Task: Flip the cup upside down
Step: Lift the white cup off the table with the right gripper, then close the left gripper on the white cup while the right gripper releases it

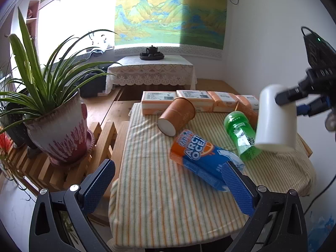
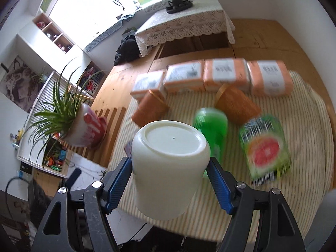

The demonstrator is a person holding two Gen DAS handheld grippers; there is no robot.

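My right gripper is shut on a white cup, its blue pads on both sides of the wall. The cup's flat bottom faces up and away from me, mouth downward. In the left wrist view the white cup hangs upside down above the right side of the striped cloth, held by the right gripper from the right. My left gripper is open and empty, low over the front of the cloth, near a blue and orange can.
Two orange paper cups lie on their sides on the striped cloth. A green bottle, a green can with a grapefruit picture and a row of orange boxes lie there too. A potted plant stands left.
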